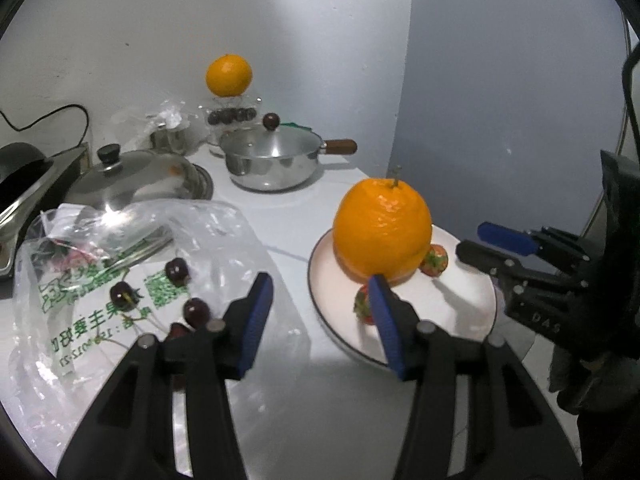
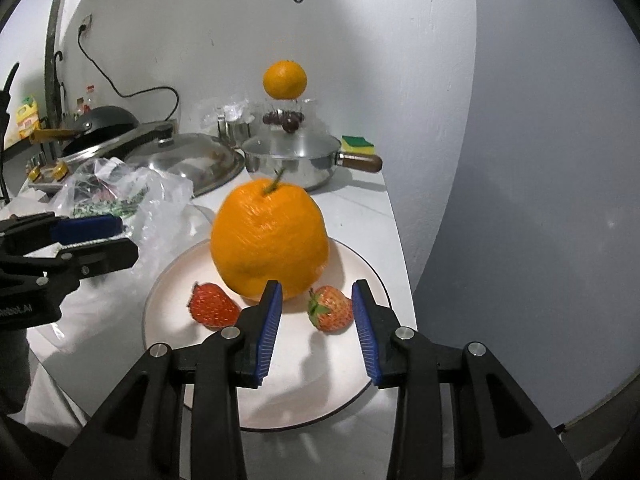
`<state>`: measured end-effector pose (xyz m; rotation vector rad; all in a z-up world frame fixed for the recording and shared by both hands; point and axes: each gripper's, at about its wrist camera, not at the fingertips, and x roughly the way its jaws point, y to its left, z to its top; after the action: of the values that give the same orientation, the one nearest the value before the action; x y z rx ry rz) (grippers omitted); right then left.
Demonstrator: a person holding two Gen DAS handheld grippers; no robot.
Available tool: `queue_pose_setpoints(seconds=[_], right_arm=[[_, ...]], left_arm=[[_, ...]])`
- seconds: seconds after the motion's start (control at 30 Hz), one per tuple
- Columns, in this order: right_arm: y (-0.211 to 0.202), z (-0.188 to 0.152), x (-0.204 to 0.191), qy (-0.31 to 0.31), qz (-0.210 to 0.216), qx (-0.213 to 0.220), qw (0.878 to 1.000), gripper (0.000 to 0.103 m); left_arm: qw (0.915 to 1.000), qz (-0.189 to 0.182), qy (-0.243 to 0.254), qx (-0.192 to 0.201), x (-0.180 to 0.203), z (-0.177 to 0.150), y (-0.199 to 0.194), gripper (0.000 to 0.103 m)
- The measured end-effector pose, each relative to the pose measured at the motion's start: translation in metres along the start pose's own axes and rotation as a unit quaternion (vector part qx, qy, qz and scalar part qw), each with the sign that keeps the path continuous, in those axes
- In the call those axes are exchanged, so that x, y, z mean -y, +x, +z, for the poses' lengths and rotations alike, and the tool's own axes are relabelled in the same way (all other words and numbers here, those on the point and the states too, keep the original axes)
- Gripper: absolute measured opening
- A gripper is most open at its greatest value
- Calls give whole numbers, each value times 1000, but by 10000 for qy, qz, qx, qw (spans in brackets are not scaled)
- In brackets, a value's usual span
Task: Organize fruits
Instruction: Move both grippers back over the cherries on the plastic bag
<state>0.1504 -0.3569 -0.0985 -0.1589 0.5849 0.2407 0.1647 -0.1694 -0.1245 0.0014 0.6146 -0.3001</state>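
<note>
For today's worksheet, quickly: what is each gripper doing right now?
Left gripper: open, holding nothing.
Right gripper: open, holding nothing.

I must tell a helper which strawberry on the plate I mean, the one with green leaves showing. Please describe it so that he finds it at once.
Find the white plate at the front of the counter, with the large orange on it. Two strawberries lie before the orange; take the strawberry at the picture's right in the right wrist view. It is paler, with a green leafy cap, while the other strawberry is deep red.
</note>
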Motion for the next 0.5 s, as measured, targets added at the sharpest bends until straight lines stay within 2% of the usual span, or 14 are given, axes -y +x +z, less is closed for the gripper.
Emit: queue_pose_setpoints(seconds=[0.5], right_arm=[[-23, 14, -40, -180, 102, 218, 9995, 38]], left_arm=[[9993, 256, -156, 242, -33, -11, -42, 52]])
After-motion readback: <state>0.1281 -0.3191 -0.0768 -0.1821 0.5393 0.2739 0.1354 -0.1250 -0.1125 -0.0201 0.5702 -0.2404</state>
